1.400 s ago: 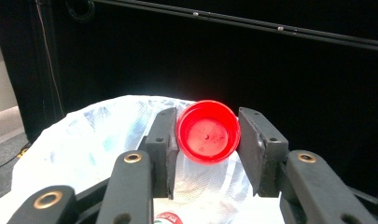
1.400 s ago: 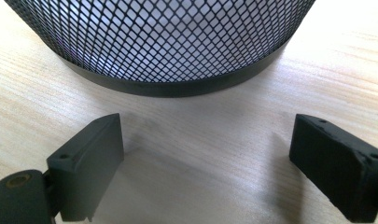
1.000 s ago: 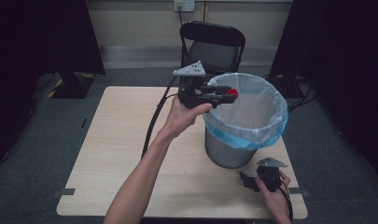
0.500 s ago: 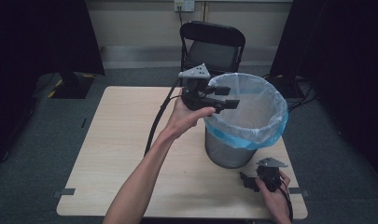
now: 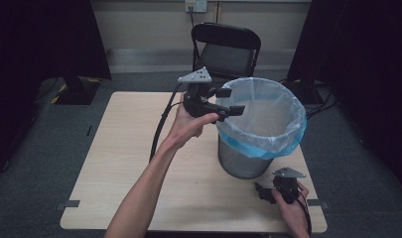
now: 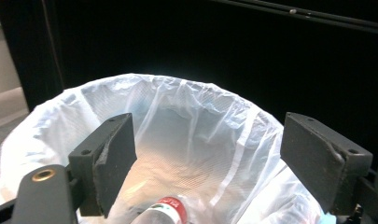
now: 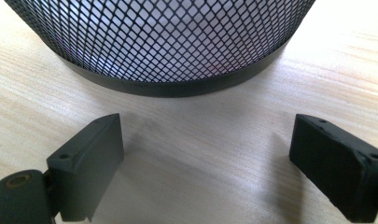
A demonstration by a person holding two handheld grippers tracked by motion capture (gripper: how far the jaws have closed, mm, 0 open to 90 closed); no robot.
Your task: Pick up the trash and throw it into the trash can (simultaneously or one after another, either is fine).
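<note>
Above the rim of the lined bin, the left gripper has just been opening its 2 jaws, nothing between them: the drop looks done, and the bottle (red label) lies inside the bin. The right gripper rests open beside the bin's base. Next, the left hand should withdraw.

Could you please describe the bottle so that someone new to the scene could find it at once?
On the table stands a mesh bin lined with a white bag. The bottle lies inside that bag, below the open left gripper. Its red-and-white label sets it apart from the pale plastic around it.
</note>
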